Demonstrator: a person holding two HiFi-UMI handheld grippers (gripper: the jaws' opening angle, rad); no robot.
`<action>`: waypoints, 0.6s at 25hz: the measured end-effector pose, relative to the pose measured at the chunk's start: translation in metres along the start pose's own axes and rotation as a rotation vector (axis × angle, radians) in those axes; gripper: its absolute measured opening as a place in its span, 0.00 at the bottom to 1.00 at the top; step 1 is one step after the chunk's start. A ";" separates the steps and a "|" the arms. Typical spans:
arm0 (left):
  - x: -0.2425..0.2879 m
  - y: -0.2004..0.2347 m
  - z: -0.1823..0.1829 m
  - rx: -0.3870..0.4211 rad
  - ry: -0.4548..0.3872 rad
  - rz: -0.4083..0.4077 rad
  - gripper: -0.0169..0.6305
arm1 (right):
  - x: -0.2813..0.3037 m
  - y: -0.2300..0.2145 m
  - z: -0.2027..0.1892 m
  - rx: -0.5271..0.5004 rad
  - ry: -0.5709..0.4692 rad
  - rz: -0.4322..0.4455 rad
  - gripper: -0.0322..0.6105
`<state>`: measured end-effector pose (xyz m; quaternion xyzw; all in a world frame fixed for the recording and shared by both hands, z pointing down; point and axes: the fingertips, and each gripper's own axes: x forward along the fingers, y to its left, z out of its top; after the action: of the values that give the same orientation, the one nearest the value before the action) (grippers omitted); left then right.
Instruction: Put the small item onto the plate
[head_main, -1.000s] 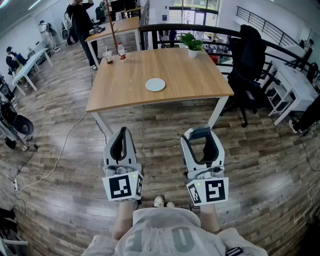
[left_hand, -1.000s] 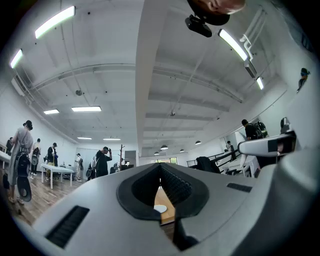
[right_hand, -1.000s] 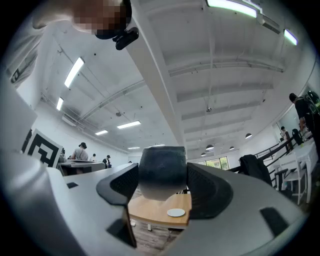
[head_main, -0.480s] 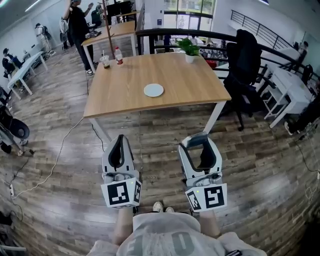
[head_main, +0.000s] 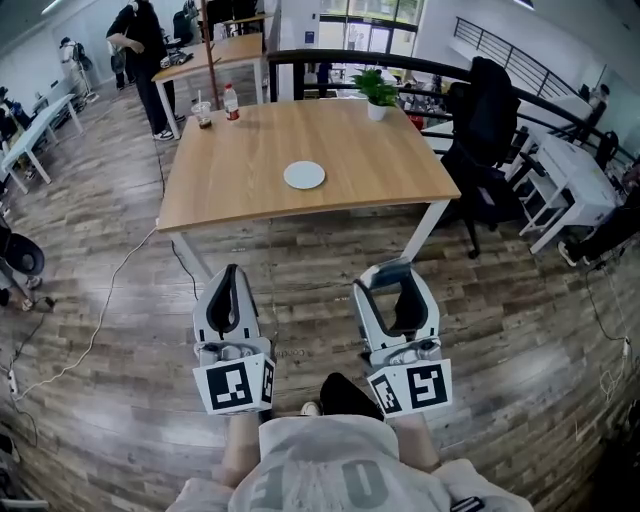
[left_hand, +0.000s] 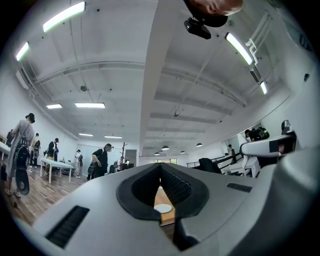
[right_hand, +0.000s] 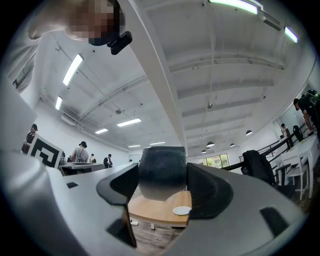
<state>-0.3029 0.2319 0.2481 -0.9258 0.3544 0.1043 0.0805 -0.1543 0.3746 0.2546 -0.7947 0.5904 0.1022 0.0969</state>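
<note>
A small white plate (head_main: 304, 175) lies near the middle of a wooden table (head_main: 230, 195), well ahead of both grippers. My right gripper (head_main: 396, 275) is held over the floor short of the table, shut on a small dark item (head_main: 392, 268). In the right gripper view this dark rounded item (right_hand: 161, 172) fills the gap between the pads, with the plate (right_hand: 181, 210) far beyond. My left gripper (head_main: 230, 272) hangs level with it, shut and empty. In the left gripper view the plate (left_hand: 162, 208) shows through the slit under the shut jaws.
A potted plant (head_main: 377, 92), a bottle (head_main: 231, 100) and a drink cup (head_main: 203, 112) stand at the table's far edge. A black office chair (head_main: 487, 115) is right of the table, white desks (head_main: 570, 185) further right. A cable (head_main: 100, 320) runs across the wooden floor. A person (head_main: 140, 55) stands at the back left.
The view has shifted a little as the person walks; a dark shoe now shows between the grippers. The background person has turned and moved left. Both grippers hold as before.
</note>
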 end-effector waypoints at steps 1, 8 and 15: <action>0.005 0.001 -0.001 -0.005 -0.001 -0.008 0.04 | 0.005 -0.001 0.000 -0.004 -0.001 -0.003 0.53; 0.045 0.007 -0.013 0.015 -0.043 -0.033 0.04 | 0.049 -0.016 -0.015 -0.026 -0.041 -0.002 0.53; 0.129 0.025 -0.035 0.070 -0.057 0.000 0.04 | 0.145 -0.063 -0.042 -0.115 -0.074 0.043 0.53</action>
<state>-0.2210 0.1236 0.2475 -0.9191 0.3552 0.1185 0.1228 -0.0508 0.2478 0.2570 -0.7818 0.5965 0.1674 0.0704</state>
